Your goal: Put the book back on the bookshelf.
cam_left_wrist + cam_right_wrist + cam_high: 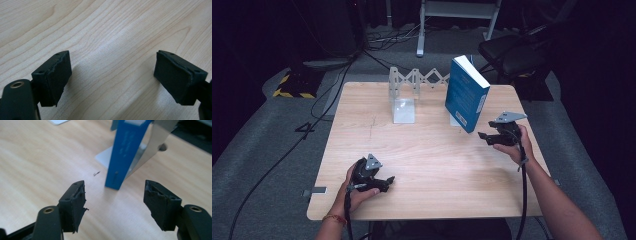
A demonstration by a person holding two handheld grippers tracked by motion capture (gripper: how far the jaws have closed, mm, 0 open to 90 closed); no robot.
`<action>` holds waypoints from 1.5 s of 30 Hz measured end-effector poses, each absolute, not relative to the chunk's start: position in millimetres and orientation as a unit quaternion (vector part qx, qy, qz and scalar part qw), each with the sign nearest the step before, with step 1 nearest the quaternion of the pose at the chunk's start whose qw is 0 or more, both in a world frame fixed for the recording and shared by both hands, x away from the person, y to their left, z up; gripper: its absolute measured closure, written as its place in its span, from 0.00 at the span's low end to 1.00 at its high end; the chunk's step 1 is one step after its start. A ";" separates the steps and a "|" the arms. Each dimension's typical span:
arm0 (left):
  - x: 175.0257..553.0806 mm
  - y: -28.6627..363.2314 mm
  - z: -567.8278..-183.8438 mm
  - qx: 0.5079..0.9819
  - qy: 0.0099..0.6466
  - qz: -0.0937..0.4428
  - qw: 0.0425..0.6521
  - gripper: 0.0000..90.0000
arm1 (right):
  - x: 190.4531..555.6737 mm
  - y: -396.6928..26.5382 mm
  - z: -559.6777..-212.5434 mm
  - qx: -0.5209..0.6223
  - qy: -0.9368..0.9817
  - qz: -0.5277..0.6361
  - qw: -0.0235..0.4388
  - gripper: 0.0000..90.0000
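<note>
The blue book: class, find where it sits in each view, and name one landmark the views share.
High view: the blue book stands upright at the table's far right, beside the right gripper.
Left gripper view: not in it.
Right gripper view: top centre, its spine facing the camera, beyond the open fingers.
Shared landmark: the light wooden table.

Left gripper (384,181) lower left of frame, jaws open; right gripper (484,136) right of centre, jaws open.

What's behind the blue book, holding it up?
The blue book stands tilted against a metal bookend; the bookend's flat base runs beneath it on the table. The book covers most of the upright plate, so their contact isn't visible.
</note>
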State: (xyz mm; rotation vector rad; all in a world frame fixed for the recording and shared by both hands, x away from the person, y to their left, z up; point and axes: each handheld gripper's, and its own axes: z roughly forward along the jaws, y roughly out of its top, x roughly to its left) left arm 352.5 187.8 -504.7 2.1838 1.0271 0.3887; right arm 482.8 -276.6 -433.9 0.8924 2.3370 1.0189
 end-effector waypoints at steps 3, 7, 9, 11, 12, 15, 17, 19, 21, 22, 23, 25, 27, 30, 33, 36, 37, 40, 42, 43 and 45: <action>352.5 187.8 -504.7 0.840 0.395 0.150 0.342 0.17 | 477.1 -279.7 -436.2 0.319 0.853 0.359 0.205 0.33; 352.1 187.4 -504.5 0.840 0.394 0.150 0.341 0.17 | 471.6 -283.1 -439.8 0.318 0.859 0.344 0.207 0.31; 352.0 187.4 -504.5 0.840 0.394 0.150 0.341 0.17 | 469.2 -286.2 -441.7 0.320 0.860 0.339 0.206 0.31; 352.0 187.4 -504.5 0.840 0.394 0.150 0.341 0.17 | 467.9 -288.0 -442.6 0.321 0.860 0.341 0.202 0.31; 352.0 187.4 -504.5 0.840 0.394 0.150 0.341 0.17 | 466.5 -289.9 -443.6 0.320 0.861 0.342 0.200 0.30; 352.0 187.4 -504.5 0.840 0.394 0.150 0.341 0.17 | 461.7 -294.5 -446.4 0.320 0.862 0.341 0.193 0.29; 351.9 187.3 -504.5 0.840 0.394 0.151 0.341 0.17 | 458.6 -297.3 -448.7 0.325 0.862 0.341 0.191 0.27; 351.8 187.3 -504.5 0.840 0.394 0.151 0.341 0.17 | 455.8 -300.5 -451.2 0.323 0.863 0.339 0.189 0.27; 351.8 187.2 -504.5 0.840 0.394 0.151 0.341 0.17 | 452.3 -303.8 -454.2 0.325 0.864 0.336 0.189 0.27; 351.8 187.2 -504.5 0.840 0.394 0.151 0.341 0.17 | 450.9 -304.9 -454.6 0.324 0.864 0.335 0.188 0.27; 351.8 187.2 -504.5 0.840 0.394 0.151 0.341 0.17 | 449.3 -306.4 -455.3 0.323 0.864 0.336 0.188 0.27; 351.8 187.2 -504.5 0.840 0.394 0.151 0.341 0.17 | 445.8 -309.5 -456.3 0.322 0.865 0.337 0.188 0.27; 351.8 187.2 -504.5 0.840 0.394 0.151 0.341 0.17 | 442.4 -311.8 -457.1 0.321 0.865 0.333 0.194 0.27; 351.7 187.1 -504.6 0.840 0.395 0.152 0.341 0.17 | 437.1 -316.5 -458.0 0.319 0.867 0.327 0.198 0.27; 351.6 187.1 -504.6 0.840 0.394 0.152 0.341 0.17 | 431.3 -321.7 -460.3 0.320 0.867 0.328 0.198 0.27; 351.7 187.1 -504.6 0.840 0.394 0.151 0.341 0.17 | 424.5 -327.2 -465.2 0.316 0.870 0.321 0.200 0.27; 351.7 187.2 -504.5 0.840 0.394 0.151 0.341 0.17 | 422.2 -329.2 -466.8 0.314 0.870 0.320 0.204 0.27; 351.6 187.1 -504.4 0.840 0.394 0.151 0.340 0.17 | 415.7 -336.3 -471.0 0.316 0.870 0.320 0.202 0.27; 351.6 187.1 -504.5 0.840 0.394 0.151 0.341 0.17 | 412.2 -340.9 -473.2 0.317 0.869 0.322 0.202 0.27; 351.7 187.1 -504.5 0.840 0.394 0.151 0.341 0.17 | 409.5 -344.1 -474.9 0.320 0.868 0.320 0.202 0.27; 351.6 187.1 -504.5 0.840 0.394 0.151 0.341 0.17 | 404.9 -349.8 -477.1 0.322 0.866 0.326 0.200 0.27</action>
